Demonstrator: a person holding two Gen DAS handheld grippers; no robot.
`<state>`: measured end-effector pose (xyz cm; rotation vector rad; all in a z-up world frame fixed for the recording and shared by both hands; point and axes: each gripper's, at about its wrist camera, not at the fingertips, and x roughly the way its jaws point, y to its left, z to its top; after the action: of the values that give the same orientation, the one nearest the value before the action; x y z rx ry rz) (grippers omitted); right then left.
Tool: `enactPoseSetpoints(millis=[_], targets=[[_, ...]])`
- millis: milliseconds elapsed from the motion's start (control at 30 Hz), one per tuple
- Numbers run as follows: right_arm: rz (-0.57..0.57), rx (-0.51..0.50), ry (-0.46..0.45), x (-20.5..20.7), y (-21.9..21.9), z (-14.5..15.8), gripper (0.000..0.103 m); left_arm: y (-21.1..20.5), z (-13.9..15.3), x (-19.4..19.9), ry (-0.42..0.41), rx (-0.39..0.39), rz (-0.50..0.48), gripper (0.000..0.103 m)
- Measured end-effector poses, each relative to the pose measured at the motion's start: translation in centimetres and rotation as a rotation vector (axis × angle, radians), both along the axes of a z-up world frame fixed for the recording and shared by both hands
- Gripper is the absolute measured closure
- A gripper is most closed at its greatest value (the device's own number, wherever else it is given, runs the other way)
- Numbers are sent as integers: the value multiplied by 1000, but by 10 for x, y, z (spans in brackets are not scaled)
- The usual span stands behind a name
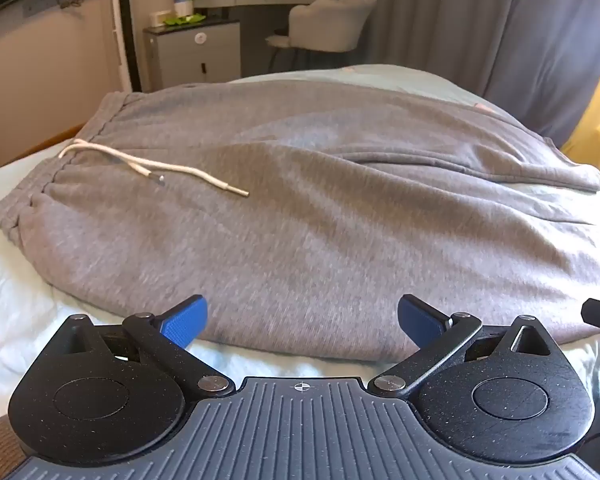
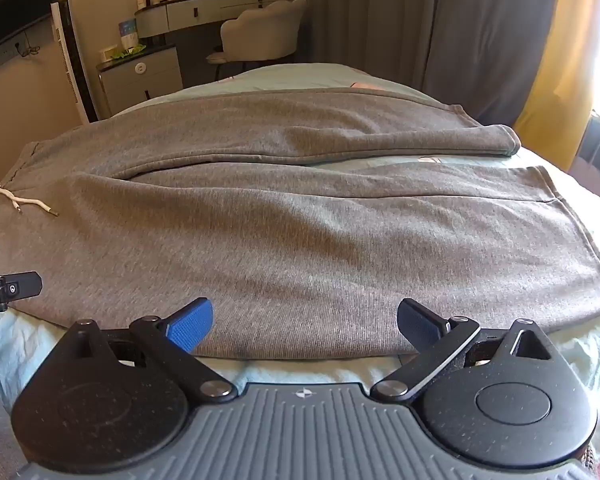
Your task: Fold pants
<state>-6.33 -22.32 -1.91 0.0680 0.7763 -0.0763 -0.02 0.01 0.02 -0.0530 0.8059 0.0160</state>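
Lying flat along the bed's [image 2: 80, 344] near edge, grey pants [image 2: 300, 240] face left gripper [image 1: 302, 326] and right gripper [image 2: 305, 326], fingers spread wide, empty.

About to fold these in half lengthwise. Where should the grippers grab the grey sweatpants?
Probably the near long edge of the grey sweatpants, from the near side, low over the bed. That edge lies flat just beyond both open grippers: left toward the waistband, right toward the hem.

Grey pants [image 2: 284, 240] flat on bed [image 2: 284, 370]; right gripper [image 2: 305, 326] jaws spread.
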Motion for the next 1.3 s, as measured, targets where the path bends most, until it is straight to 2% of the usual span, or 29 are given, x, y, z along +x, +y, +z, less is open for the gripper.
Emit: enactPoseSetpoints(millis=[1300], targets=[[-13,14,-5,1,-4,0,4,-1,-2,-1,9,-6,-9,0]])
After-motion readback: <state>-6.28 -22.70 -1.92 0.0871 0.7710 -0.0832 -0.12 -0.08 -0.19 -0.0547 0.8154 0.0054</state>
